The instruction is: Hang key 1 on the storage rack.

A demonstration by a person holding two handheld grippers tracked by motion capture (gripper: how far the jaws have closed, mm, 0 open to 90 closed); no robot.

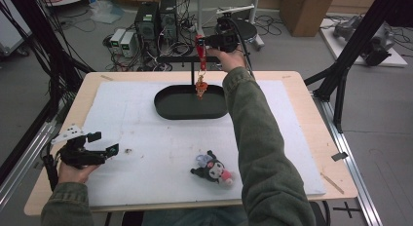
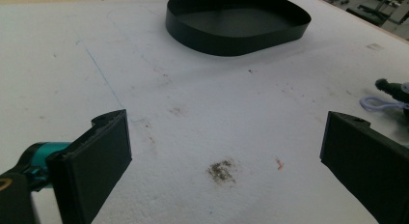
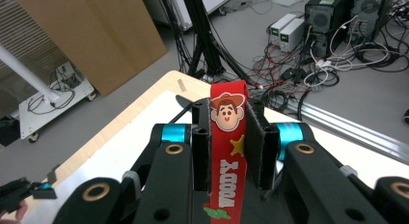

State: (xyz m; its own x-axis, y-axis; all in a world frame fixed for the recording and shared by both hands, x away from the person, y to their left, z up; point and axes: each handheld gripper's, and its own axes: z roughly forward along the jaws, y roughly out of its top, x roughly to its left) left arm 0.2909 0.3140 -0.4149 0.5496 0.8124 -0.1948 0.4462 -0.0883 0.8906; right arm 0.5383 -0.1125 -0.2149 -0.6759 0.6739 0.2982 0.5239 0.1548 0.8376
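Your right gripper [image 1: 199, 41] is up high beyond the far rim of the black oval tray [image 1: 191, 103], and its jaws are clenched on a red rubber strap [image 3: 228, 151] printed with a cartoon cowboy face, a yellow star and the word WOODY. In the right gripper view the strap stands squeezed flat between the two black pads, its top end poking out above them. From the high view the strap [image 1: 199, 60] hangs straight down from the jaws, and a small red and orange charm [image 1: 200, 86] dangles at its lower end, right over the far part of the tray; whether the charm touches the tray floor, you cannot tell from here.

Your left gripper [image 1: 100, 144] sits low, well to the near left of the tray, over the white foam mat [image 1: 146, 153]. Its jaws are released, spread wide with nothing between them; the left gripper view shows bare mat there, with a dark smudge [image 2: 221, 170] on it and the tray [image 2: 236, 22] farther ahead.

A small black and pink plush character toy [image 1: 215, 170] with a pale lilac loop lies on the mat on the near side of the tray, well apart from both grippers. The mat covers most of the light wooden table [image 1: 302, 84].
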